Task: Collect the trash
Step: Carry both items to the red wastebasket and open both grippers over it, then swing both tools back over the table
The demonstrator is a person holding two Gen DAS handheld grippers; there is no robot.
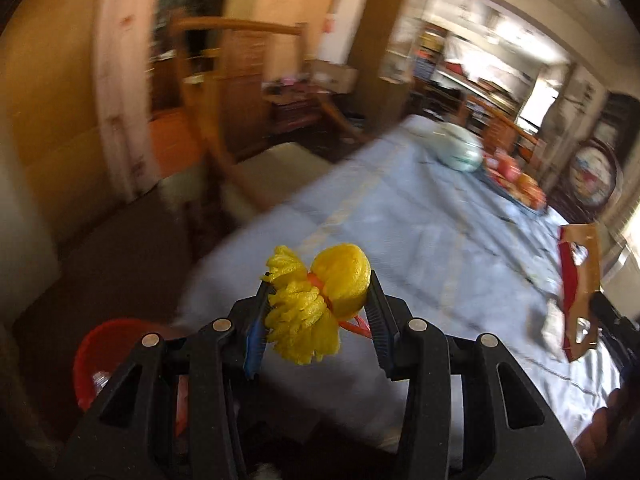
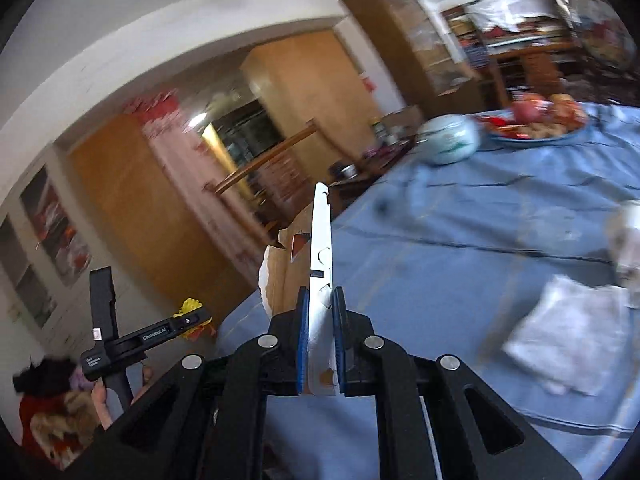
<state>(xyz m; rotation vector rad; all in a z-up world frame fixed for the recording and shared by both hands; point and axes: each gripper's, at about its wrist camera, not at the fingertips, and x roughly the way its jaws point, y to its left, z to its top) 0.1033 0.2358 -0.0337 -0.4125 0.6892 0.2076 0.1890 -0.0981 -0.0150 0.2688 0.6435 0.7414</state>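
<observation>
My left gripper [image 1: 320, 280] is shut on a yellow foam-net wrapper [image 1: 320, 300] tied with an orange band, held off the near-left edge of the blue-clothed table [image 1: 420, 240]. The right wrist view shows the same gripper [image 2: 194, 318] low at the left, with the yellow wrapper [image 2: 192, 306] showing past its tip. My right gripper [image 2: 320, 292] is shut on a torn, flattened piece of cardboard [image 2: 321, 240], white on one side and brown on the other, standing edge-on above the table. That cardboard [image 1: 580, 280] also shows at the right of the left wrist view.
A red bin [image 1: 100, 344] stands on the floor below my left gripper. On the table [image 2: 460, 264] lie a white tissue [image 2: 568, 340], a pale green round thing [image 2: 452, 140] and a plate of food [image 2: 536, 128]. A wooden chair [image 1: 224, 140] stands beyond the table's corner. A person's hand [image 2: 100, 396] is at lower left.
</observation>
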